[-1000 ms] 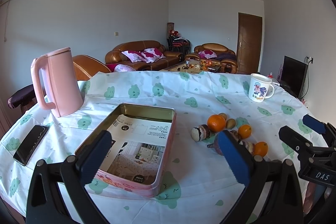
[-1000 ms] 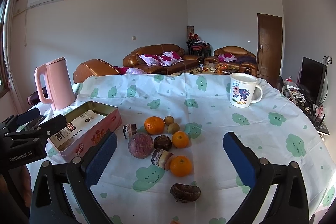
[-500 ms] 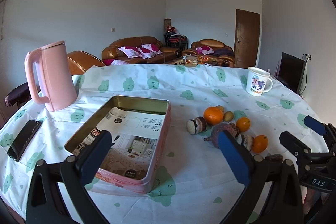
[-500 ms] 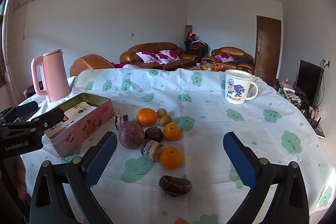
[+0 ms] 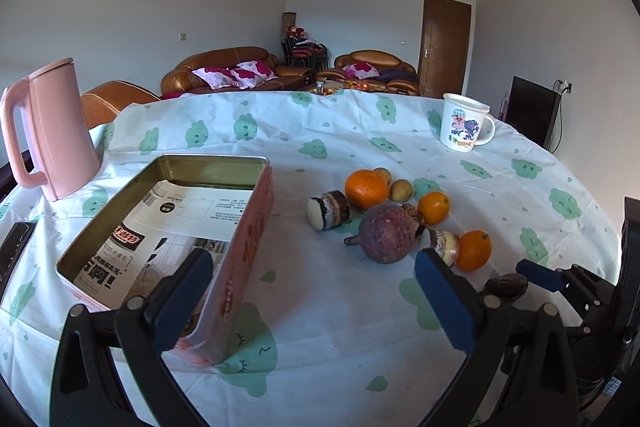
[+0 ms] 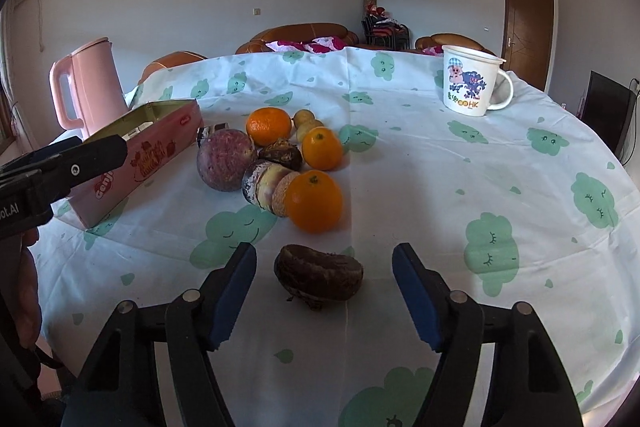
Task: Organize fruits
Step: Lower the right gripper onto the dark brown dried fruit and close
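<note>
A pile of fruit lies on the cloud-print tablecloth: three oranges [image 6: 314, 200], a round purple fruit [image 6: 225, 159], small yellow-brown fruits [image 6: 307, 121] and dark pieces. A dark brown wrinkled fruit [image 6: 319, 276] lies apart, nearest me. My right gripper [image 6: 324, 291] is open, low over the table, its blue pads on either side of that fruit without touching it. An open pink tin [image 5: 172, 227] lined with printed paper stands left of the pile. My left gripper [image 5: 312, 303] is open and empty over the tin's near right corner. The purple fruit [image 5: 386, 233] also shows there.
A pink kettle [image 5: 52, 131] stands at the table's far left. A white cartoon mug [image 6: 470, 81] stands at the far right. A black phone [image 5: 14, 247] lies at the left edge. Sofas and a door are beyond the table.
My right gripper has dropped and moved forward until its pads flank the dark brown fruit. My left gripper has shifted right and closer to the tin's right side.
</note>
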The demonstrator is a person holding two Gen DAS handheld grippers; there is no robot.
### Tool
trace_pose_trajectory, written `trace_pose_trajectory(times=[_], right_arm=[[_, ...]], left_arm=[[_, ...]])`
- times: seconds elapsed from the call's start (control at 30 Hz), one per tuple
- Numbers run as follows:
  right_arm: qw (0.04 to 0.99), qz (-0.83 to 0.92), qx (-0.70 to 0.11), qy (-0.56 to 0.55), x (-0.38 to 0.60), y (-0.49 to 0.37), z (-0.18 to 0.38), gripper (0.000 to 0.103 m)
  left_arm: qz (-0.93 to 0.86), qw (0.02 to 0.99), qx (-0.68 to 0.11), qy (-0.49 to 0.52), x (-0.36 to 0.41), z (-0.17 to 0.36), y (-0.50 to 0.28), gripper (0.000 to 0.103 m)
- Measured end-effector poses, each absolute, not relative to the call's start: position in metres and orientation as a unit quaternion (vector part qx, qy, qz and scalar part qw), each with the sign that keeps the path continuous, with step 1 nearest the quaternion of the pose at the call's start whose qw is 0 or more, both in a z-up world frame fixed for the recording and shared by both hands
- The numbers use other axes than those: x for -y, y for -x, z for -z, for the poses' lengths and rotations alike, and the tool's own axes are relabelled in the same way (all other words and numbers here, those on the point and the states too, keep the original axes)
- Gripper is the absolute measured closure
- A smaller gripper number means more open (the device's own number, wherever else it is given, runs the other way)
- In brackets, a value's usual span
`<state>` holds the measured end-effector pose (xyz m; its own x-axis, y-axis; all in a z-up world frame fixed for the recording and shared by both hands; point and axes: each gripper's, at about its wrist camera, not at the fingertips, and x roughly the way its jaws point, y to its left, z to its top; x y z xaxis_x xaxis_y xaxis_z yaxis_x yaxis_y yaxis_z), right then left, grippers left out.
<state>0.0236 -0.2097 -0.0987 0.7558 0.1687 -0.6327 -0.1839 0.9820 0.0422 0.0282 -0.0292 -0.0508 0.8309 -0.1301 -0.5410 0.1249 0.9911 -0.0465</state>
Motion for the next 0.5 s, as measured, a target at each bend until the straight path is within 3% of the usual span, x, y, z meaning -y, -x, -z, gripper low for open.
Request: trace_pose_trajectory(times=[0.1, 0.3, 0.5], right_arm=[[0.934, -0.101, -0.342, 0.000, 0.212, -0.027, 0.099, 0.058], [0.940, -0.107, -0.323, -0.015, 0.216, -0.024, 0.092, 0.058], [0.947, -0.099, -0.303, -0.029, 0.228, -0.026, 0.083, 0.058]], left_arm=[[0.083, 0.952, -0.294, 0.003, 0.034, 0.051, -0.034, 0.000], [0.108, 0.941, -0.320, -0.006, 0.051, 0.058, -0.056, 0.005], [0.115, 0.928, -0.355, -0.002, 0.067, 0.070, -0.086, 0.016]])
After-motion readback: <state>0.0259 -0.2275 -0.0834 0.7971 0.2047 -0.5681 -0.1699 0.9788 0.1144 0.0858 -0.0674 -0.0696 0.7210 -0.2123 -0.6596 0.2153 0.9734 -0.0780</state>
